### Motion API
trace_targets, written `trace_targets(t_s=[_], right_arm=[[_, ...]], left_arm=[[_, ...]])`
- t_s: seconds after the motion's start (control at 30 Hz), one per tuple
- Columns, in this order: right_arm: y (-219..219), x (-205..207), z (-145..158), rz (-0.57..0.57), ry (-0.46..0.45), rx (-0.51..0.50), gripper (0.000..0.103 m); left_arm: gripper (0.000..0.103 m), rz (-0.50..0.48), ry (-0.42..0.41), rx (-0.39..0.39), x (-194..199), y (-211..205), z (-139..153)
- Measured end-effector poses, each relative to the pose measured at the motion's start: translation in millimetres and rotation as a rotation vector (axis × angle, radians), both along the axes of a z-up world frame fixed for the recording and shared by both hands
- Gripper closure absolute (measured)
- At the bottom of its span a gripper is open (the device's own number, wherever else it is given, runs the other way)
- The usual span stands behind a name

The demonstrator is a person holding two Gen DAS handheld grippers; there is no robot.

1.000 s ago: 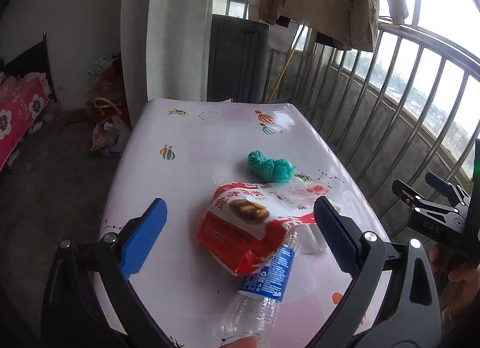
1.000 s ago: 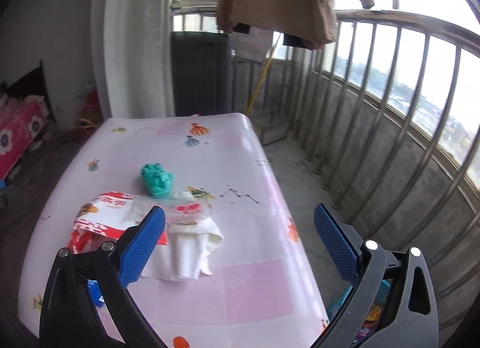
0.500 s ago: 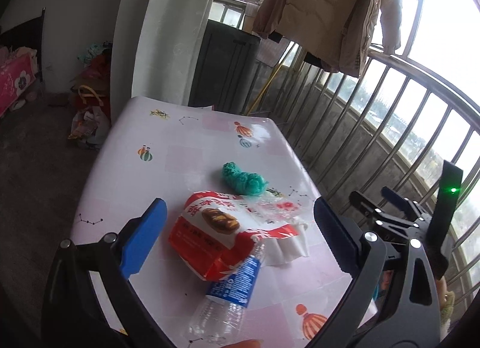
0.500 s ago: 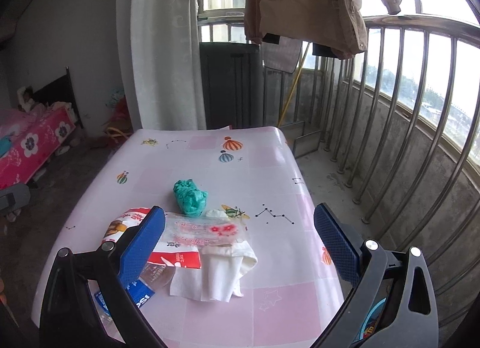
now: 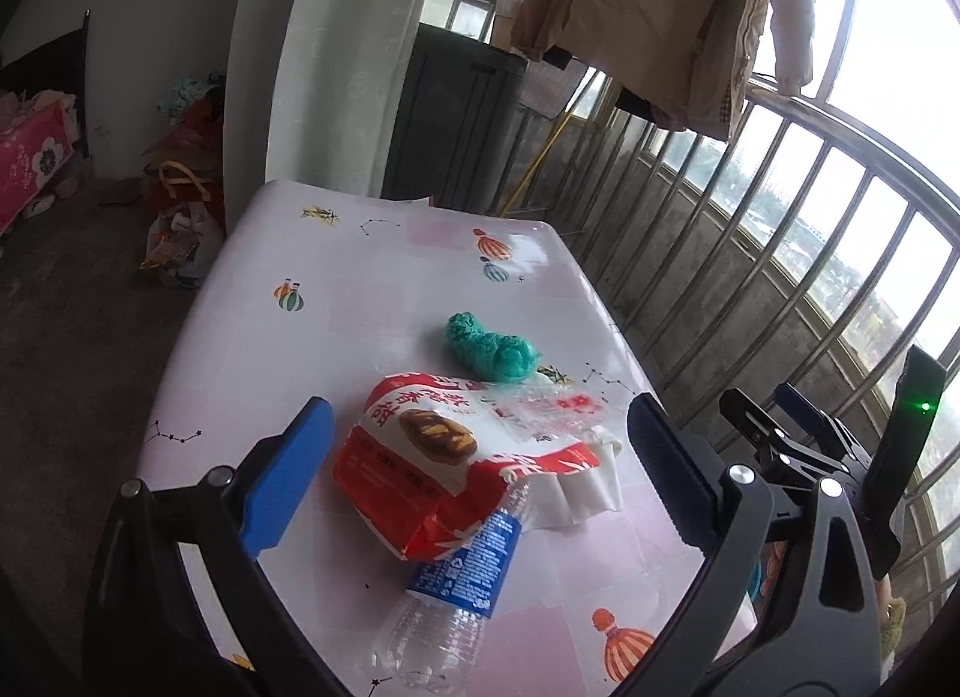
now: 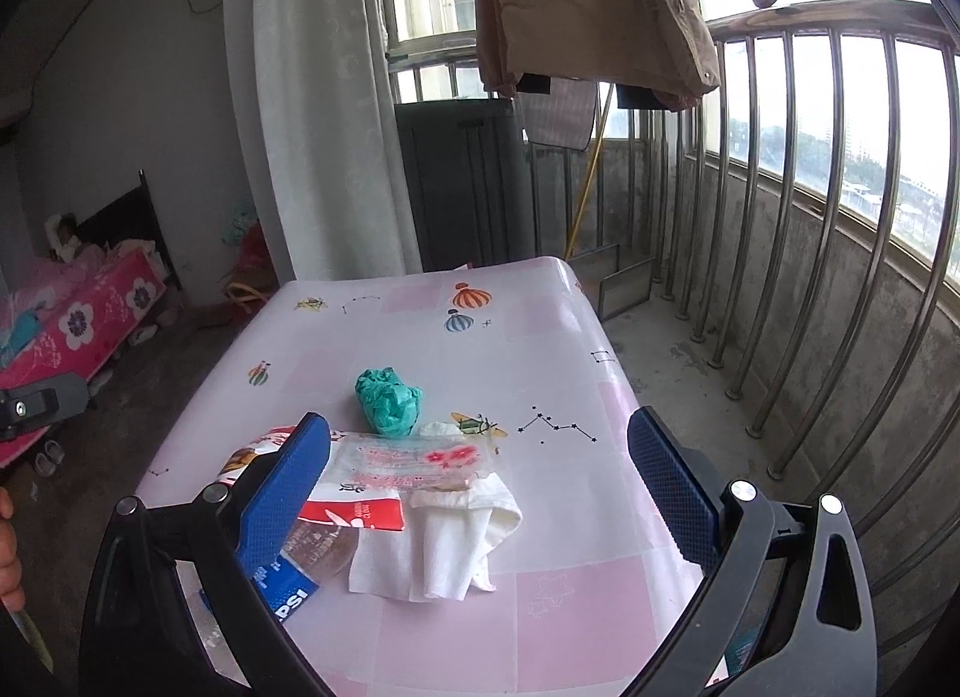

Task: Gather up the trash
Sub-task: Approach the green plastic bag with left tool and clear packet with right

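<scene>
Grippers: left [image 5: 474, 475], right [image 6: 477, 484] above trash pile [image 5: 456, 457], fingers spread.

On the table [image 5: 372, 301] in front of me I count five bits of rubbish, all heaped toward its near half. One plastic bottle [image 5: 456, 589] with a blue label lies nearest the table's front edge. One red and white snack bag [image 5: 444, 457] lies over the bottle's top end. One clear wrapper [image 6: 420, 460] with red print lies on the snack bag's far side. One white napkin [image 6: 444, 541], maybe two folded together, I can't tell, lies beside the bottle. One crumpled green wad [image 6: 387, 400] lies farthest back, toward the table's middle. I hold two grippers, one in each hand.
</scene>
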State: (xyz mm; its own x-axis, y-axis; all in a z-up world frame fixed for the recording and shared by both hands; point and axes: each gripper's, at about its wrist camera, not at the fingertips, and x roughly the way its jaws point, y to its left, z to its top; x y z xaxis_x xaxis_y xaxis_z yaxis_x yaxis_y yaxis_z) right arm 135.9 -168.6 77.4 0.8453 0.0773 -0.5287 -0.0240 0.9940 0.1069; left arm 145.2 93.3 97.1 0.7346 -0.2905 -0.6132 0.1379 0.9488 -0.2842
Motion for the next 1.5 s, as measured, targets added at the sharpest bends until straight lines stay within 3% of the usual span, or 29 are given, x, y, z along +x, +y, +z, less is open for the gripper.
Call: trace_targets(t_s=[0.2,0.4,0.57,0.7,0.9,1.07,1.2,1.37,1.5], right_arm=[[-5,23,-18,-0.028,0.074,-0.004,0.006],[-8,46,-33,-0.039,0.152,-0.017,0.006],[-13,61,-42,-0.051,0.176,0.059,0.007],[-14,71,-52,-0.073,0.209,0.065,0.007],[-18,81,-64,-0.085,0.244,0.107,0.007],[-20,82,-65,-0.081,0.236,0.114,0.007],[-24,83,-72,-0.078,0.249,0.149,0.007],[-26,82,-77,-0.049,0.281,0.189,0.012],[-31,80,-79,-0.035,0.295,0.229,0.016]], left_arm=[[0.009,0.016,0.005,0.091,29,1,-4],[0.009,-0.004,0.044,0.086,69,8,-9],[0.009,-0.094,0.019,0.074,89,5,-14],[0.009,-0.177,0.019,0.074,102,-5,-21],[0.009,-0.228,0.038,0.142,123,-20,-35],[0.009,-0.244,0.12,0.127,134,-18,-48],[0.009,-0.218,0.179,0.058,136,-7,-56],[0.01,-0.217,0.201,0.038,140,2,-56],[0.026,-0.24,0.207,0.044,146,1,-56]])
